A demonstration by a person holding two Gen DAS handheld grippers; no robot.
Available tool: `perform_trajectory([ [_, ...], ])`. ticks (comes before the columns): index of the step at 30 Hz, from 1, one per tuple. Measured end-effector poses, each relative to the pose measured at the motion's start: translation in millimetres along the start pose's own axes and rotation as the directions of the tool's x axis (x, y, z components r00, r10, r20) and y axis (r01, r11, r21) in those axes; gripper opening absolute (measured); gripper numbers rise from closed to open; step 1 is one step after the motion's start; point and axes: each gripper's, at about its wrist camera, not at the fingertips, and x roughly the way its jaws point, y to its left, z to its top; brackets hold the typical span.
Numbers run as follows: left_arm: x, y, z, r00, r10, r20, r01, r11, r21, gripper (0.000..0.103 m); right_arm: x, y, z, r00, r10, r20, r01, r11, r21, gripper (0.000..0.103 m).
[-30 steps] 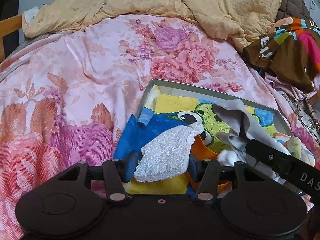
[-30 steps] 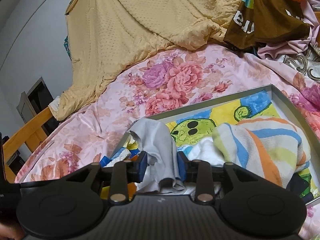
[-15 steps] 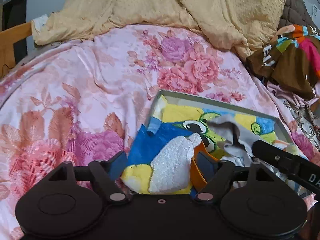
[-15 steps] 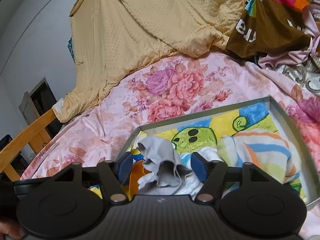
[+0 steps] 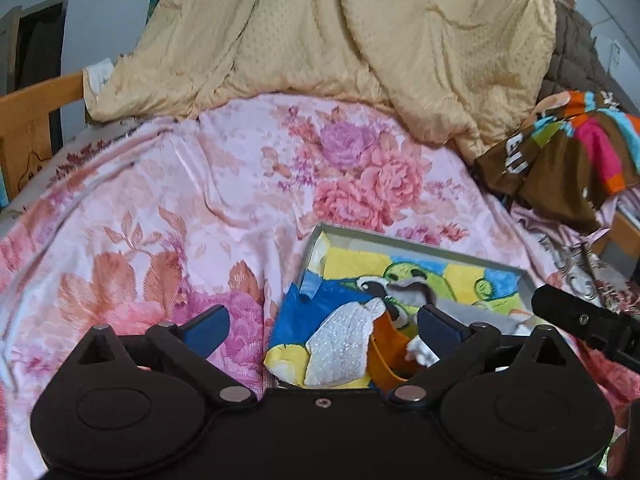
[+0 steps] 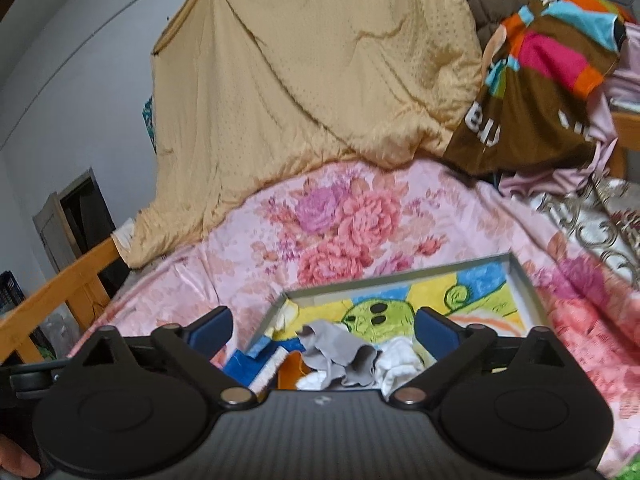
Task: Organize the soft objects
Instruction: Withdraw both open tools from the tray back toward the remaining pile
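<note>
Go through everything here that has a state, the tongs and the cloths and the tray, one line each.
Left tongs: jaws opening, gripping nothing.
Right tongs: jaws opening, gripping nothing.
White textured cloth: released, lying in tray.
Grey crumpled cloth: released, lying in tray.
Shallow grey tray: on the floral bedsheet, holding cloths.
</note>
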Motion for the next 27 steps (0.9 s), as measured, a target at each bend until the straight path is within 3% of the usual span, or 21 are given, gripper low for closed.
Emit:
perform_trajectory([
  [8, -55.8, 7.6, 3.6, 0.997, -0.041, 0.059, 0.041, 0.999, 0.007, 0.102, -51.0, 23.3, 9.4, 0.994, -0.001, 0.106, 0.009, 0.997, -0.075, 0.103],
  [27, -173.2, 42.1, -23.8, 0.985, -0.099, 0.139, 0.102, 0.995, -0.009, 0.102, -151.9, 82.6, -17.6, 0.99, -0.049, 0.132, 0.071, 0.984, -0.164, 0.103],
])
